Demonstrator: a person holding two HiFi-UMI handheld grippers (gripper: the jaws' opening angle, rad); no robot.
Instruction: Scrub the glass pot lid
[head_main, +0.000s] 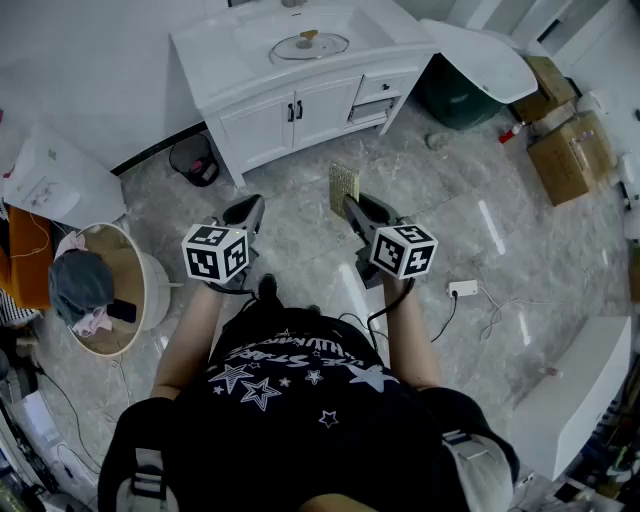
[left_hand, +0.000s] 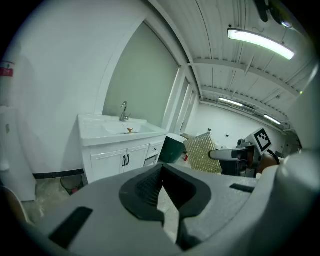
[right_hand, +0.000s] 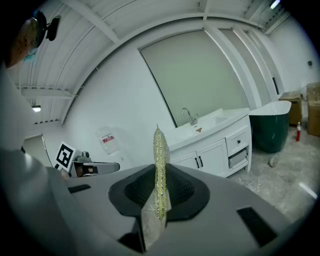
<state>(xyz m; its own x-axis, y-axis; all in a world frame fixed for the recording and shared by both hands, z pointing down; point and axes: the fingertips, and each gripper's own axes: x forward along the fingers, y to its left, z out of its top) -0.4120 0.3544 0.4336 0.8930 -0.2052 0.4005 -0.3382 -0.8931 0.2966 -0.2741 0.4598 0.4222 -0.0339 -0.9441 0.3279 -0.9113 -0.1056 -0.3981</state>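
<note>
Fingers (right_hand: 186, 192) of right gripper (right_hand: 160, 199) pinch scourer (right_hand: 159, 150) edge; floor (right_hand: 287, 172) ahead open

1. The vanity cabinet (head_main: 300, 105) is white, with black door handles.
2. On top of it, the glass pot lid (head_main: 309, 44) is clear, with a brass-coloured knob.
3. In front of the cabinet, the scouring pad (head_main: 343, 187) is glittery gold with a fine grid texture.
4. The left gripper (head_main: 250, 208) and right gripper (head_main: 350, 205) are grey with black ribbed pads (left_hand: 145, 187). Their cubes (head_main: 214, 252) are white with black square markers.
5. To the right of the cabinet, the bathtub (head_main: 460, 95) is dark green with a white rim.
6. The floor (head_main: 300, 215) in front of the cabinet is grey marble with pale veins.
7. The shirt (head_main: 290, 400) is black with white stars.
</note>
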